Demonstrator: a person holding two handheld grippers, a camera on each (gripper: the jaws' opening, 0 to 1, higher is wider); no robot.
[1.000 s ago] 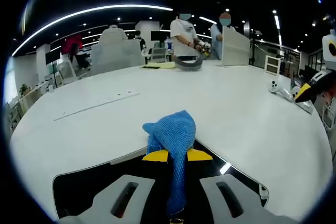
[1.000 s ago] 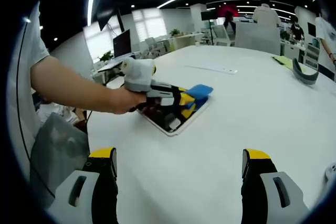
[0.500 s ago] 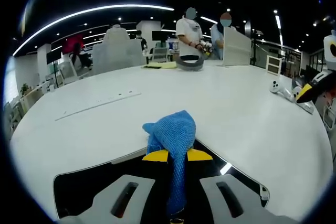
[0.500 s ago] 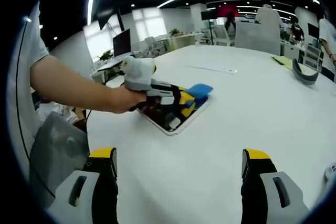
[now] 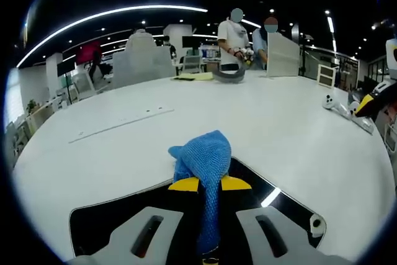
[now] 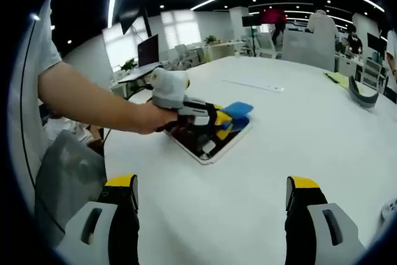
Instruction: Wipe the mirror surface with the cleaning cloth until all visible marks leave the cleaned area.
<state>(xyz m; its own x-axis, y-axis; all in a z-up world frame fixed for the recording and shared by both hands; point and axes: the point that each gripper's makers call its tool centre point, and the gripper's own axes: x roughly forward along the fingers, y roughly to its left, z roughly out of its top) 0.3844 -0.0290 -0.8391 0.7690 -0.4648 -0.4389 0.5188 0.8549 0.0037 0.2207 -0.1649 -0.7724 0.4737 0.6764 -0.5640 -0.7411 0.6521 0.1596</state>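
1. Left gripper: jaws clamped on the blue cleaning cloth, pressed on the mirror at its far edge.
2. Risk, judged: the cloth could run off that edge onto the white table, leaving marks behind; the unbraced mirror could slide under pressure.
3. Right gripper: jaws spread wide, holding nothing, hovering well apart from the mirror.
4. Beyond the mirror: a large open office, ceiling light strips, people standing at the table's far side.
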